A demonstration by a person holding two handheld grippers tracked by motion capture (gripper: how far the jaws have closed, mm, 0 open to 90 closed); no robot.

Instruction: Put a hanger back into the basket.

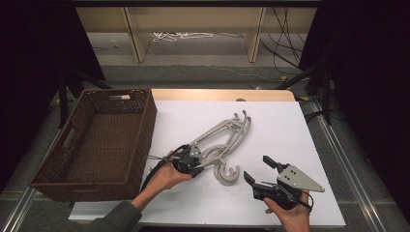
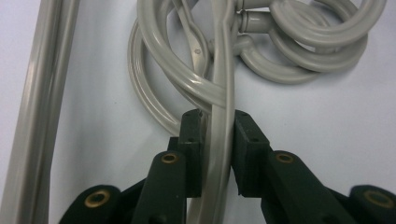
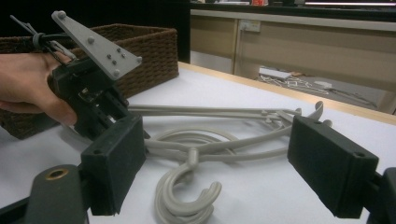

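Right gripper idles at 5 o'clock, jaws spread, empty. Left gripper pinches one arm of the grey plastic hangers mid-table; brown wicker basket at 9 o'clock, likely destination.

Hangers pale grey plastic, plain, w/ a glossy sheen in the left gripper view. Both grippers black: left gripper, right gripper, w/ brass-coloured rivets on the jaw arms (seen in both gripper views). Right gripper's top plate light grey. Basket dark brown, woven pattern. Table top white w/ light wood edge. Sleeve dark grey-green
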